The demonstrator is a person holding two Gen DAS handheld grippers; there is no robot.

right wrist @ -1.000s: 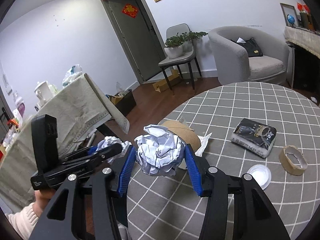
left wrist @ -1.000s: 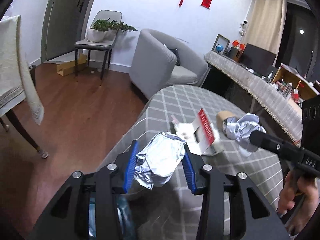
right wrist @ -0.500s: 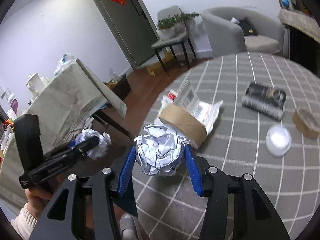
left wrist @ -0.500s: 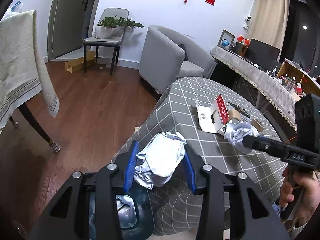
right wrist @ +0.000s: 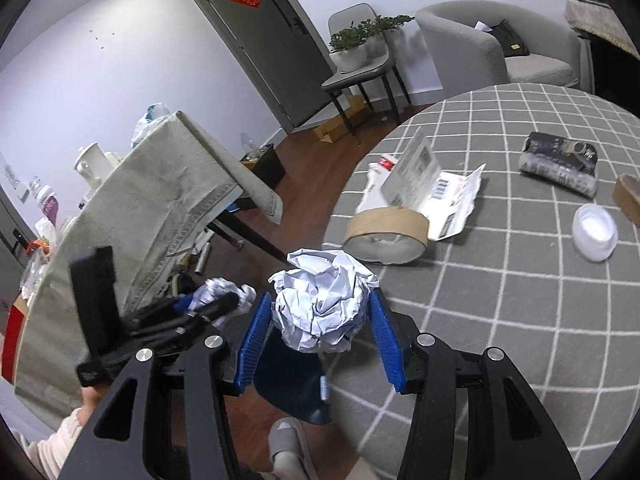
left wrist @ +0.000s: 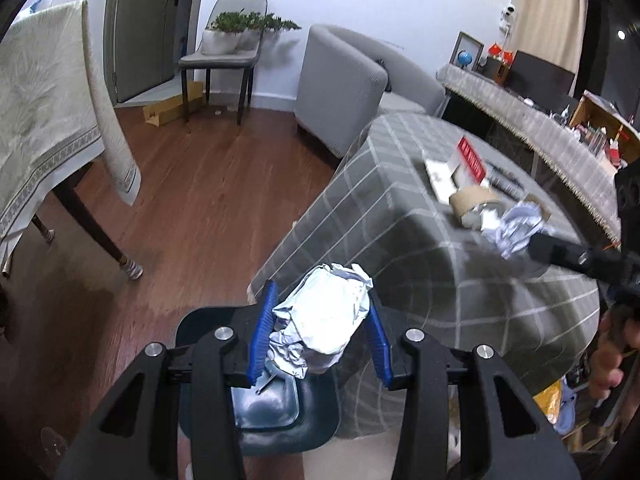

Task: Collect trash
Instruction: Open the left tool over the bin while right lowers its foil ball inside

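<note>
Left wrist view: the left gripper [left wrist: 320, 336] is clenched on a crumpled paper wad [left wrist: 324, 320] directly above the dark bin [left wrist: 304, 420] on the floor. A release here should land it; the wad could catch the rim if it drifts. Right wrist view alone shows the right gripper [right wrist: 320, 336] grasping a paper ball [right wrist: 324, 300] at the tabletop [right wrist: 500, 320] edge, with trash remaining: tape roll [right wrist: 386, 232], torn box [right wrist: 436, 184].

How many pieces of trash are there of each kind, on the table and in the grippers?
Crumpled paper balls: 2
Tape rolls: 2
Torn cardboard box: 1
Black packet: 1
White lid: 1
Total: 7
</note>
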